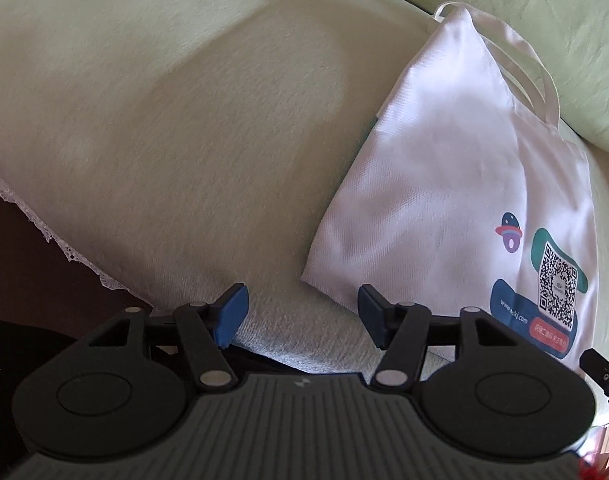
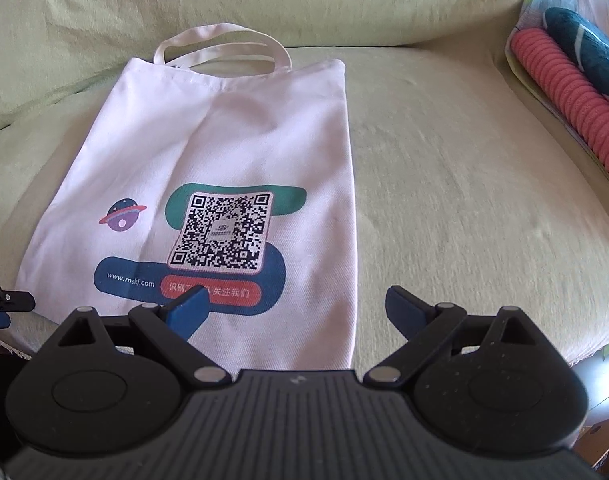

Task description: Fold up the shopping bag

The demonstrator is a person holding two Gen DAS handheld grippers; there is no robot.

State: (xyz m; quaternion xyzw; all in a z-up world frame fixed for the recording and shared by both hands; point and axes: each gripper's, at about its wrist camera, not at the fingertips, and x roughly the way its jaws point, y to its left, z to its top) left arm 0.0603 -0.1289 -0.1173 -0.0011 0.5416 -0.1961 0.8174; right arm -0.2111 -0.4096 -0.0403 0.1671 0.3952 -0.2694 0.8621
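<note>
A white cloth shopping bag (image 2: 224, 152) lies flat and unfolded on a pale green sofa seat, handles (image 2: 220, 46) toward the backrest, printed side up with a QR code and blue, green and red shapes. My right gripper (image 2: 296, 312) stands open over the bag's near right corner, nothing between its blue pads. In the left wrist view the same bag (image 1: 444, 184) lies at the right. My left gripper (image 1: 303, 316) is open just off the bag's near left corner, above the seat cloth, holding nothing. Its fingertip (image 2: 8, 300) shows at the left edge of the right wrist view.
The sofa seat (image 1: 164, 120) has a lace-trimmed front edge (image 1: 44, 236) with a dark drop beyond it. The green backrest (image 2: 304, 0) rises behind the bag. A pink ribbed roll (image 2: 568, 108) and a dark teal cushion (image 2: 584, 48) lie at the far right.
</note>
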